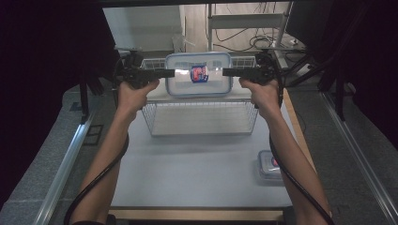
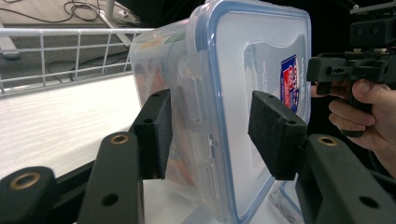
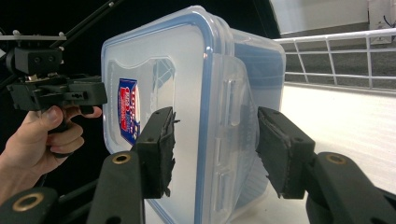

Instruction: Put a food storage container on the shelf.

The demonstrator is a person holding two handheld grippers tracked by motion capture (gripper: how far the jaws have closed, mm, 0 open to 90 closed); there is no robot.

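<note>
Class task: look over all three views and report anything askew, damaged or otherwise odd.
The right gripper has a frayed, torn pad on one jaw. The lidded container stands on edge between both grippers, not flat.

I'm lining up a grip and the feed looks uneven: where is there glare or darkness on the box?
High view: dark surroundings, and a bright glare patch on the box lid beside its label. Left gripper view: lid evenly lit, jaws sharp. Right gripper view: black backdrop behind the other hand, shelf washed out pale.
</note>
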